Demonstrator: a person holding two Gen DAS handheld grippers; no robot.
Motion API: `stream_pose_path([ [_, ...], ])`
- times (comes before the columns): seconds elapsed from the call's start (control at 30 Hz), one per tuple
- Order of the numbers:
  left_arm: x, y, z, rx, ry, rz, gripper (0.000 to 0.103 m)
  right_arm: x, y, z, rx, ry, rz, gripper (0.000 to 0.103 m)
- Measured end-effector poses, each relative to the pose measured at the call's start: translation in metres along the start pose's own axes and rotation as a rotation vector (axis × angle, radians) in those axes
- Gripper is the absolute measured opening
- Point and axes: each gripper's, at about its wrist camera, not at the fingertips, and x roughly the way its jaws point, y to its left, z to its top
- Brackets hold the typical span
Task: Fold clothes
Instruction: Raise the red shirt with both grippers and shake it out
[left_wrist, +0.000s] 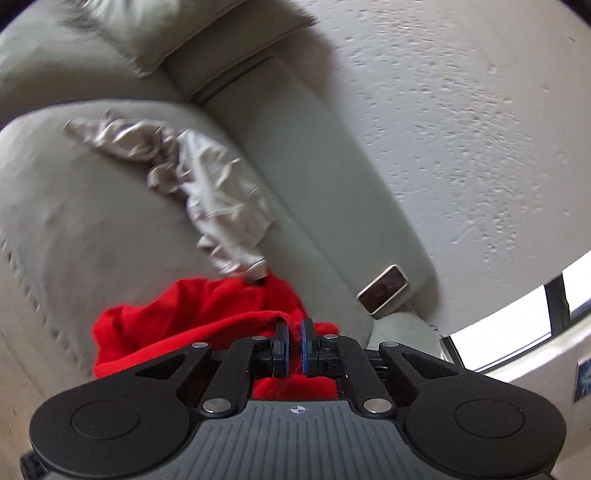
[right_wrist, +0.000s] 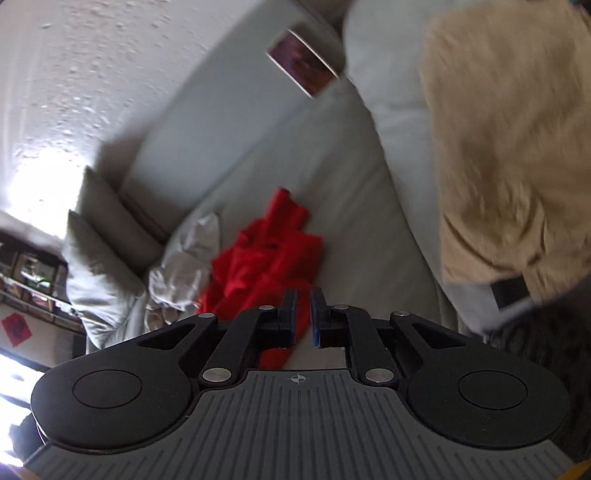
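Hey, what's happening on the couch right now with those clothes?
A person is working with two handheld grippers on laundry lying on a grey sofa. The left gripper has its jaws nearly closed on an edge of the red garment. The right gripper is over the same garment, jaws narrowly apart, with no clear grip. A crumpled silvery-white garment lies beside it, unfolded. A phone rests on the sofa.

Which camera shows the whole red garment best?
The right wrist view: the red garment lies whole on the sofa. In the left wrist view, the left gripper hides its near part.
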Motion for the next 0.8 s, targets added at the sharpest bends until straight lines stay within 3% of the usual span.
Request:
stream_pose_path([
  [0.13,-0.001,0.029,0.004,-0.042,-0.029,0.07,0.004,0.038,-0.03,-0.011,0.124,0.055,0.069,0.049],
  [0.2,-0.002,0.034,0.011,-0.047,-0.046,0.09,0.004,0.058,-0.032,-0.01,0.139,0.067,0.105,0.049],
  [0.27,-0.002,0.035,0.016,-0.044,-0.059,0.106,0.004,0.073,-0.018,-0.008,0.065,0.053,0.11,0.048],
  [0.5,0.009,0.048,0.02,-0.065,-0.06,0.146,0.004,0.125,0.03,0.004,-0.294,0.056,0.025,0.046],
  [0.63,0.015,0.056,0.021,-0.078,-0.052,0.16,0.004,0.14,0.046,-0.002,-0.513,0.06,0.033,0.047],
  [0.8,0.023,0.06,0.021,-0.084,-0.04,0.177,0.004,0.147,0.06,-0.021,-0.736,0.026,-0.032,0.045],
])
